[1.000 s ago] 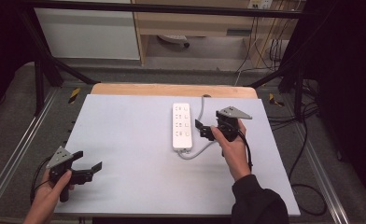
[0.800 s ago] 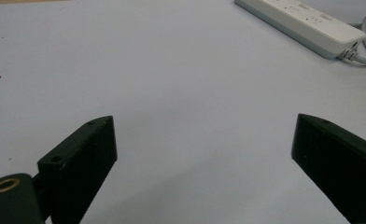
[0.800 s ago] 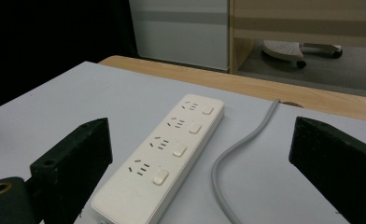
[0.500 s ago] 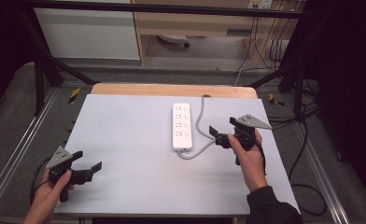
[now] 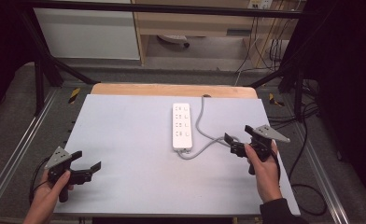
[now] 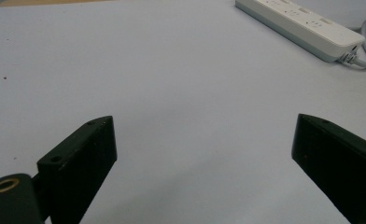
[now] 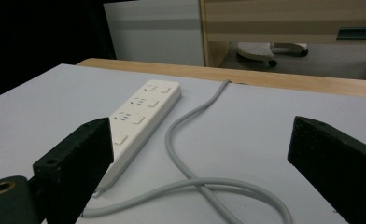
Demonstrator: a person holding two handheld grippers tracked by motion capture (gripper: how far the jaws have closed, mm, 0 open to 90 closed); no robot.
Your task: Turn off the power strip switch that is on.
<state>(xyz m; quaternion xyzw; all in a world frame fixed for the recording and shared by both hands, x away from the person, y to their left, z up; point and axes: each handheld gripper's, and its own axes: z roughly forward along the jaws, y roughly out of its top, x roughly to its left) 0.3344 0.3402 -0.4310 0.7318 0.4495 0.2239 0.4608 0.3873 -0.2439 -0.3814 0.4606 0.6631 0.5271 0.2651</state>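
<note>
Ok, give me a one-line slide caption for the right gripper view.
Open right gripper faces a white power strip and its looping grey cable on the table.

In the high view the sockets on the power strip [image 5: 181, 126] are too small to make out; they read as faint grey marks. Its grey cable [image 5: 200, 122] runs to the far edge of the surface [image 5: 125, 135] and drops out of sight there.

In the left gripper view the picture's top edge cuts off the strip's far end, and the right edge cuts off the cable's loop. The bottom edge cuts off the lower parts of both black jaws.

In the right gripper view the left jaw hides the strip's near end, where the cable joins it, and the bottom edge cuts the cable's loop.

The person's forearms leave the high view at the bottom edge.
</note>
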